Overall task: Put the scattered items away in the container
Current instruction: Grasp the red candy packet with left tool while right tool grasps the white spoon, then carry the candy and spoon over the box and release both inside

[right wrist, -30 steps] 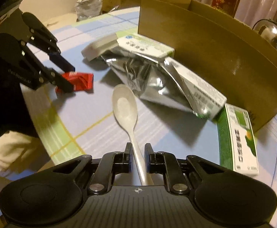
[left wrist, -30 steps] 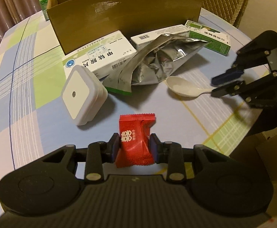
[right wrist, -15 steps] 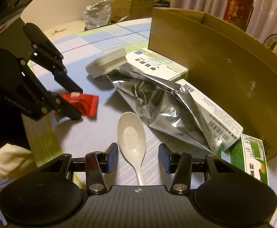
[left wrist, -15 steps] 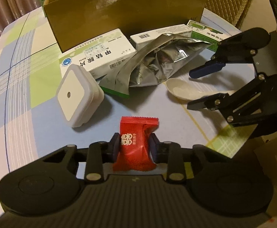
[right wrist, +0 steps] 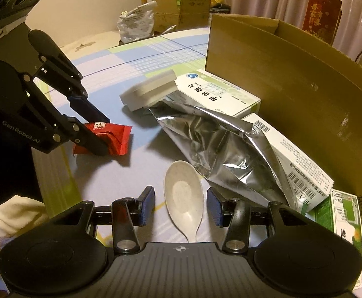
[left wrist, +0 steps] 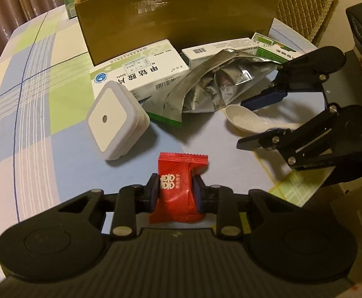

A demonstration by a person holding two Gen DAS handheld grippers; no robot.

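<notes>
Left gripper [left wrist: 176, 191]: jaws clamped on red foil candy packet [left wrist: 179, 186].
Right gripper [right wrist: 181, 206]: jaws just narrowing, apart around white plastic spoon [right wrist: 184, 193], untouched.

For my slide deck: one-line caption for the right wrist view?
Open right tongs straddle a white spoon; left tongs pinch a red candy packet.

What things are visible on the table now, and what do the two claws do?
Cardboard box: one, brown, far side of table.
Medicine boxes: three, white-green, before the box.
Foil pouch: one, silver, lying over medicine boxes.
Night light: one, white, left of pouch.
Spoon: one, white, between right claw's pads, untouched.
Candy packet: one, red.
Left claw: shut on candy packet.
Right claw: open, has just been closing.
</notes>
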